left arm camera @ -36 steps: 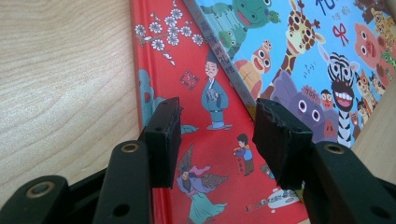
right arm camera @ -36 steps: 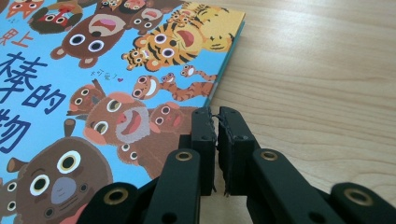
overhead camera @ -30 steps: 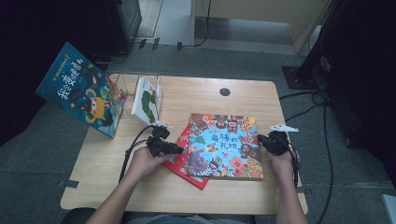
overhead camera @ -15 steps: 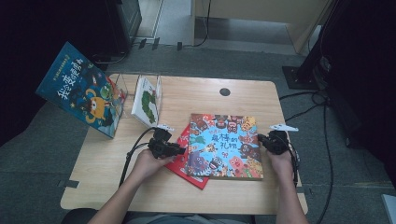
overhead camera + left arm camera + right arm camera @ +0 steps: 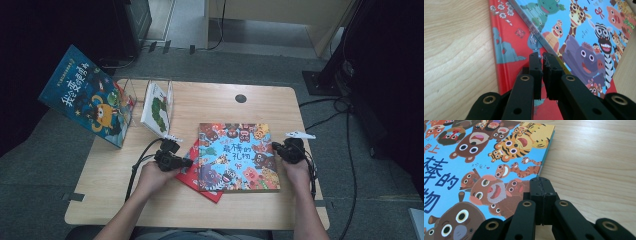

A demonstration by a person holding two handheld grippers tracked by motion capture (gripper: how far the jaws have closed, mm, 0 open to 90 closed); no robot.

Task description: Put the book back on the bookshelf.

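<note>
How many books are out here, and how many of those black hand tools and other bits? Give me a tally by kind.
Books: 4 - animal book, red book, dark blue book, white book
Clear stand: 1
Grippers: 2 - left gripper, right gripper
Total: 7

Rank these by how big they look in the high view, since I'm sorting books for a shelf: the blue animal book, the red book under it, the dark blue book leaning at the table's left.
1. Blue animal book and dark blue book: look alike, unranked.
2. Red book: mostly covered, true size unsure.
</note>
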